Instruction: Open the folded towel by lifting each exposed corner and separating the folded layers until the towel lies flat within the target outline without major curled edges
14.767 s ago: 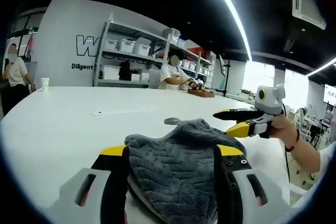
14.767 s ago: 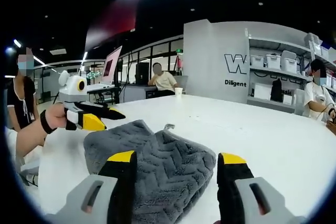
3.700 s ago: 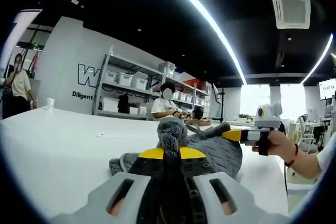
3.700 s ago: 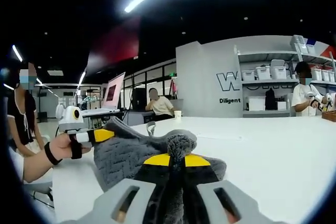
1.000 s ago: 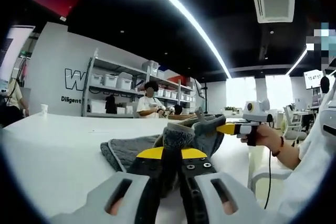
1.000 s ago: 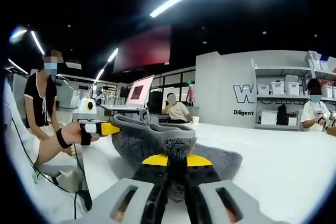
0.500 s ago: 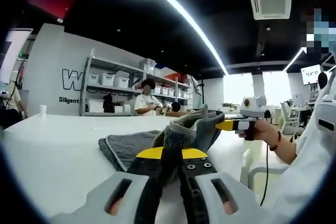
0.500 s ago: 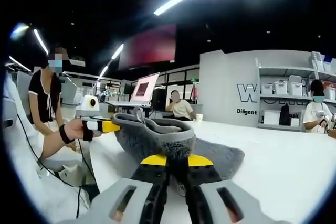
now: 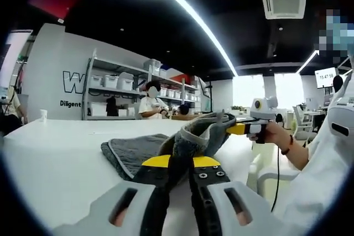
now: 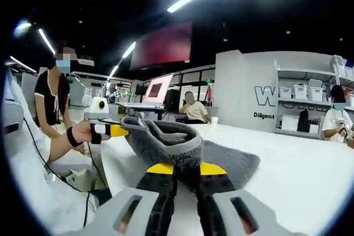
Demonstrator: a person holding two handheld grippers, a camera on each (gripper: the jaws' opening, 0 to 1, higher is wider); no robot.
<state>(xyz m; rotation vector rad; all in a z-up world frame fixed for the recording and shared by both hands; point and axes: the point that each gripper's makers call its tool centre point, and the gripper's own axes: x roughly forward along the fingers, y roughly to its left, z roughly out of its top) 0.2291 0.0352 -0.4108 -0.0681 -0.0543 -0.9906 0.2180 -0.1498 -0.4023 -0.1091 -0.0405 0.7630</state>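
Your left gripper (image 9: pixel 181 161) is clenched on a bunched edge of the gray towel (image 9: pixel 141 148), its yellow-tipped jaws pressed together with the thick pile squeezed between them. Your right gripper (image 10: pixel 180 168) is clamped the same way on another part of that near edge, cloth pinched between its closed jaws. Each gripper also appears in the other's view, held in a hand with a dark wristband, nose buried in a raised fold. Between the two grips the upper layer arches up off the white table (image 9: pixel 50 153), while the rest of the towel lies on the surface beyond, toward the far side. Holding two points of one layer and lifting it likely serves to peel that layer off the one beneath so it can be spread open; the towel is only partly unfolded, and flattening it is work to come. No target outline can be made out on the table. The true corners are swallowed by the jaws, so you cannot tell whether each grip holds one layer or several. The table's near edge is cut off behind the gripper bodies. Beyond the far edge are shelves (image 9: pixel 110 95) with white bins and seated people, small and distorted.
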